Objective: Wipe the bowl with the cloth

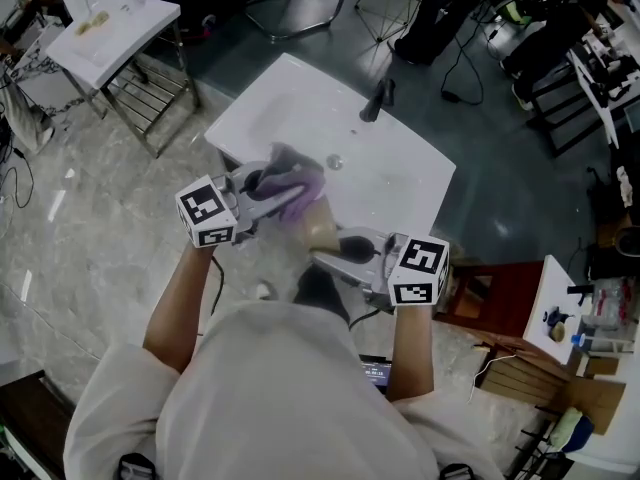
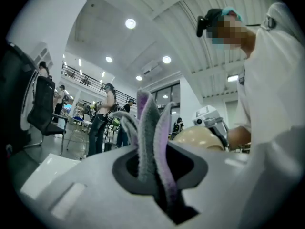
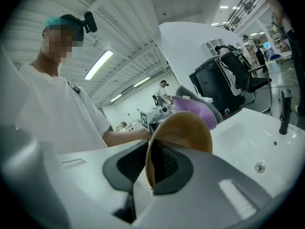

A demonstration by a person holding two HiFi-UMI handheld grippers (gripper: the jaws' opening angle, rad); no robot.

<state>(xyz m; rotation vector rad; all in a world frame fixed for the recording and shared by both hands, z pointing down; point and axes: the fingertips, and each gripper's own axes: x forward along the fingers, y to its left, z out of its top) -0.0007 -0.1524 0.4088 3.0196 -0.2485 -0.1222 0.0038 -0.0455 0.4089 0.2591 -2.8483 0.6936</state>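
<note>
Above the white sink [image 1: 420, 178], the left gripper [image 1: 268, 184] clamps the purple-grey cloth [image 1: 302, 182] just beside the tan bowl [image 1: 322, 230], whose rim the right gripper [image 1: 336, 252] pinches

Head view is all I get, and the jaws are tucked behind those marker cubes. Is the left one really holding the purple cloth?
Observer: Yes. In the left gripper view the left gripper is shut on the cloth, and its folds stick up out of the jaws.
Operator: And the bowl?
Observer: The right gripper pinches the bowl by its rim, so it stands on edge.
Operator: Is the cloth rubbing it?
Observer: The right gripper view shows the cloth just beyond the bowl's far rim. I cannot tell whether they touch.
</note>
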